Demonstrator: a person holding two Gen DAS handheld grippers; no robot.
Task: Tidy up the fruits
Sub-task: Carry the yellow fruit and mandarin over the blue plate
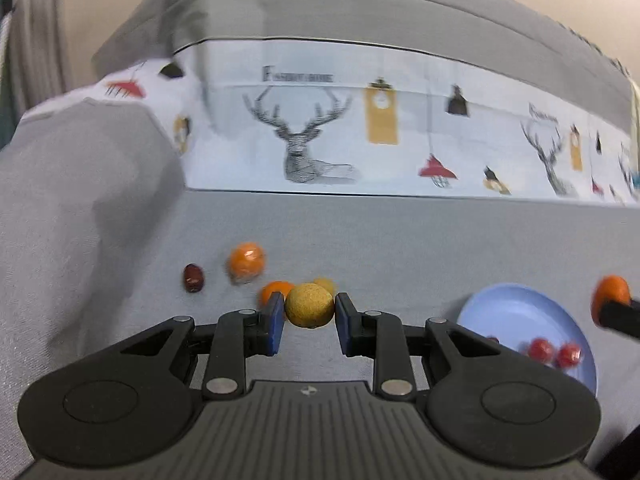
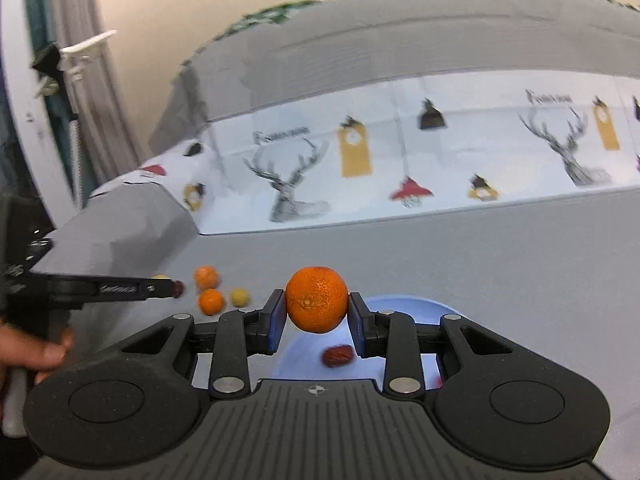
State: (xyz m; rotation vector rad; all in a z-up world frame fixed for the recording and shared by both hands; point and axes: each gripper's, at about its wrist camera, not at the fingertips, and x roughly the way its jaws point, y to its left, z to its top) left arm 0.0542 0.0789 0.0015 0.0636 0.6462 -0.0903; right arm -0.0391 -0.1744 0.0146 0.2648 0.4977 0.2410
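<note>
My left gripper (image 1: 309, 314) is shut on a rough yellow-brown round fruit (image 1: 309, 305), held just above the grey cloth. Behind it lie two oranges (image 1: 246, 263), another yellow fruit (image 1: 325, 282) and a dark red date (image 1: 193, 278). My right gripper (image 2: 316, 318) is shut on an orange (image 2: 316, 298) over the light blue plate (image 2: 404, 308), which holds a red date (image 2: 338, 356). In the left wrist view the plate (image 1: 516, 314) also carries small red fruits (image 1: 540, 350).
A grey cloth (image 1: 420, 248) covers the surface, with a raised grey fold (image 1: 80, 208) at the left. A white cloth with deer prints (image 1: 304, 136) hangs behind. A person's hand (image 2: 36, 354) holds the left gripper handle at the left edge.
</note>
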